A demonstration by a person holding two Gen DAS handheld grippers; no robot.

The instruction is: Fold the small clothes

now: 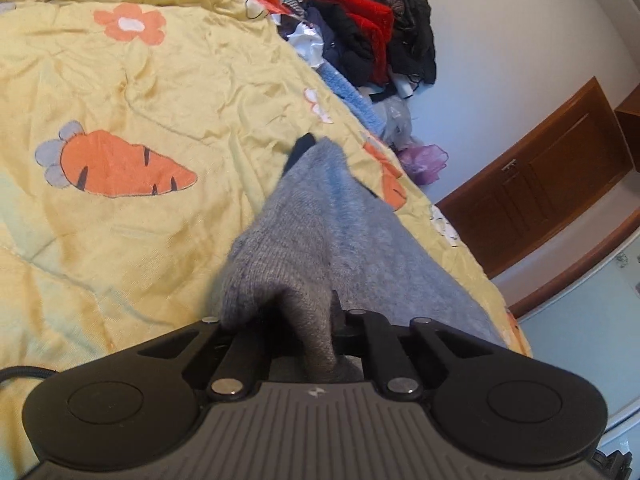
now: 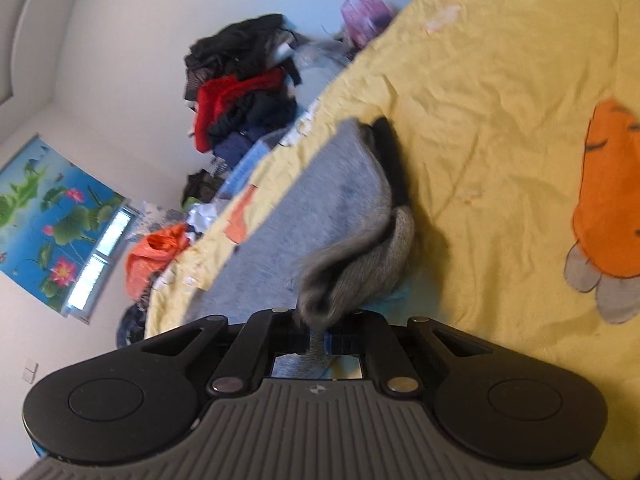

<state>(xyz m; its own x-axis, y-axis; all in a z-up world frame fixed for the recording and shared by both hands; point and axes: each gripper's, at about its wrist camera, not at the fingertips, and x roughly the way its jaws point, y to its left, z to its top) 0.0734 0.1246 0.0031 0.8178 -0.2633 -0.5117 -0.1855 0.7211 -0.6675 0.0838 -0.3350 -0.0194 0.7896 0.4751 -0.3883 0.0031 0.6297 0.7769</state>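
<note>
- Nearest each lens: both tools are clamped on one grey knit garment point(image 1: 320, 240). Left gripper point(image 1: 296, 332) has its jaws drawn together on a bunched edge; fabric rises over the fingers and hides the tips.
- Right gripper point(image 2: 316, 320) likewise pinches a gathered fold of the grey knit garment point(image 2: 344, 200); a strand of cloth runs down between the jaws. Right view is motion-blurred.
- Judgement: gripping two separate points lets the piece be lifted and stretched between the hands, so a fold line can form. Early step; no finished fold visible yet.
- Garment location: partly raised at the held ends, the remainder trailing onto the yellow quilt point(image 1: 140, 92) beyond the grippers. A dark part point(image 1: 300, 150) shows at the garment's far end; whether lining or a second item, cannot tell.
- Surface: quilt is wrinkled, printed with a carrot point(image 1: 116, 166) left of the garment and a flower point(image 1: 130, 24) farther off. Soft, uneven bedding; cloth may drag rather than slide.
- Beyond the garment, past the quilt's edge: heaped clothes pile point(image 1: 372, 32), red and black items on top, orange bag point(image 2: 154, 258) nearby, purple bag point(image 1: 424, 158) near the edge.
- Farthest: white wall, brown wooden cabinet point(image 1: 536, 176), lotus poster point(image 2: 52, 216) beside a window.
</note>
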